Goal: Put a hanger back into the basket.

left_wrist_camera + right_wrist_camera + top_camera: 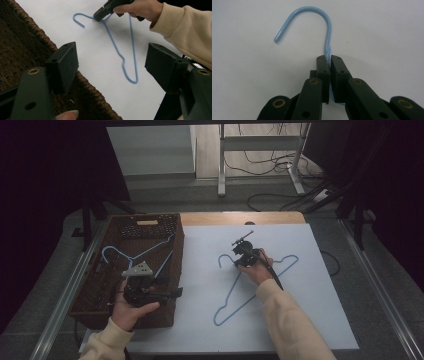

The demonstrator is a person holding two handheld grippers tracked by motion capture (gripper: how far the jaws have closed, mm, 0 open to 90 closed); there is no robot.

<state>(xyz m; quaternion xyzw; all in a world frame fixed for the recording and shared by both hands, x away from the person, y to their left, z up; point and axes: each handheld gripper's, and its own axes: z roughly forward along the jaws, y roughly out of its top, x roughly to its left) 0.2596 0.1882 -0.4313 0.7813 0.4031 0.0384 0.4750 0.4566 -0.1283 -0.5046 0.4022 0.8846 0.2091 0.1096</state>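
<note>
A light-blue wire hanger (228, 293) lies flat on the white table top (310, 305), its hook toward the far left. My right gripper (239, 262) is shut on the hanger's twisted neck just below the hook; in the right gripper view the wire (312, 8) runs between the closed pads (329, 60). The left gripper view shows this same grip (98, 16) and hanger (115, 42). My left gripper (177, 292) hovers at the right rim of a dark woven basket (180, 245), its jaws (111, 56) wide open with nothing between them.
Another blue hanger (135, 256) lies inside the basket, whose woven rim (32, 27) runs along the table's left side. A wooden strip (240, 218) edges the far side. Beyond it, metal stand legs (221, 165) and cables (270, 165) are on the floor.
</note>
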